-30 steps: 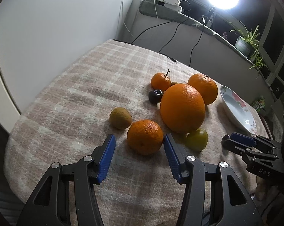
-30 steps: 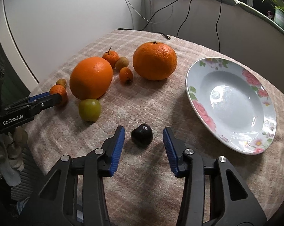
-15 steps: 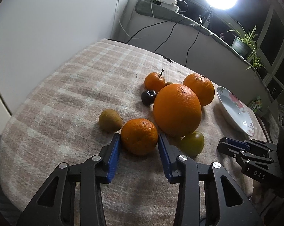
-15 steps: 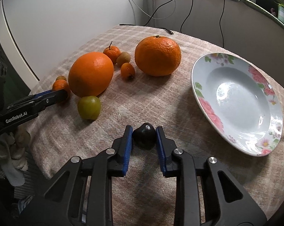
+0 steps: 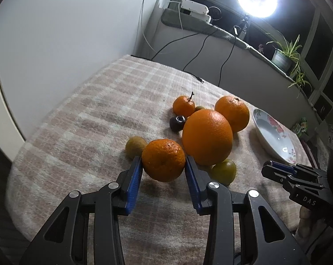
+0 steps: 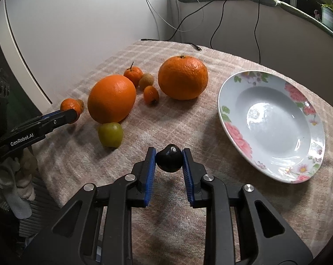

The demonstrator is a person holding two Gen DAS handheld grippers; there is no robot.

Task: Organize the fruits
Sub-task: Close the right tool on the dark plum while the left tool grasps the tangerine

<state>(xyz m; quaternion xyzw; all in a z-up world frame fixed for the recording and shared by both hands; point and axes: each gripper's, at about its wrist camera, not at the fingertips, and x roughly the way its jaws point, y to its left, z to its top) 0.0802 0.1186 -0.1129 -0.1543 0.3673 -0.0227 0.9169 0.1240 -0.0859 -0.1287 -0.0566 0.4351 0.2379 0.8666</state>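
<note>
The left gripper (image 5: 163, 165) is clamped on a mandarin (image 5: 163, 160) raised just clear of the checked worktop (image 5: 89, 121), beside the large orange (image 5: 207, 137). The right gripper (image 6: 169, 158) is clamped on a small dark fruit (image 6: 169, 158), near the flowered plate (image 6: 272, 125).

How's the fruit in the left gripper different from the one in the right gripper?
The left gripper is shut on a mandarin; the right gripper is shut on a dark fruit.
Colour: the mandarin is bright orange, the dark fruit nearly black.
Size: the mandarin is clearly bigger, so the left jaws stand wider.
Skin: the mandarin looks dimpled, the dark fruit smooth and glossy.
Both are pinched between blue pads above the checked cloth.
</note>
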